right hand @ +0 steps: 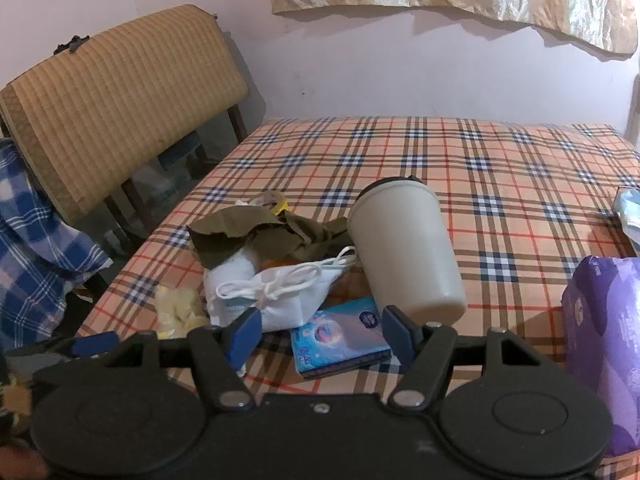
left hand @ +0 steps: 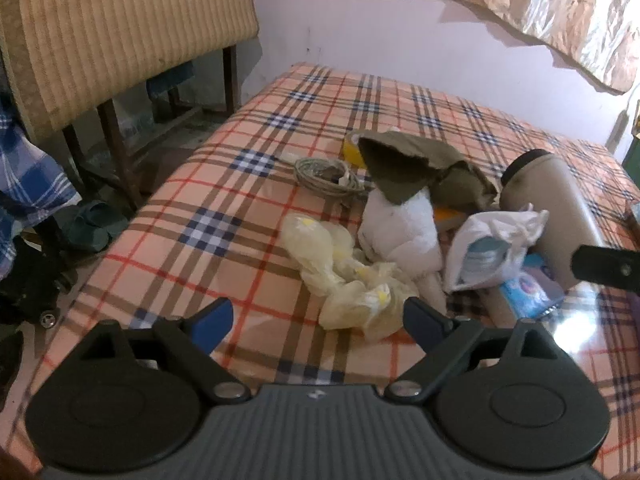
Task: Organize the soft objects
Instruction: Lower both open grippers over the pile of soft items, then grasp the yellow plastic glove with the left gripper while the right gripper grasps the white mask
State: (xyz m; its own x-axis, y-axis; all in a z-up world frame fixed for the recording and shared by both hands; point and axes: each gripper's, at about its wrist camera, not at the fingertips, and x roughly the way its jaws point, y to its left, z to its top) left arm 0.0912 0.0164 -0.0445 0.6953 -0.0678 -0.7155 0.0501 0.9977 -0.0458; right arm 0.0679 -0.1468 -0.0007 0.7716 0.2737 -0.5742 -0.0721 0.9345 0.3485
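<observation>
A pile lies on the plaid bed [left hand: 248, 184]. In the left wrist view my left gripper [left hand: 318, 320] is open and empty, its blue fingertips just short of a crumpled yellowish plastic bag [left hand: 352, 280]. Behind it lie a white soft roll [left hand: 400, 228], an olive cloth [left hand: 420, 160] and a white drawstring bag [left hand: 488, 248]. In the right wrist view my right gripper [right hand: 318, 332] is open and empty, over a blue tissue packet [right hand: 340, 336], beside the white drawstring bag [right hand: 276, 292], olive cloth [right hand: 256, 232] and yellowish bag [right hand: 176, 308].
A beige tumbler [right hand: 408, 248] lies on its side by the pile. A coil of cord [left hand: 324, 174] and a yellow tape roll [left hand: 352, 148] lie behind. A purple pack [right hand: 604, 344] sits at right. A wicker chair [right hand: 112, 120] stands left of the bed.
</observation>
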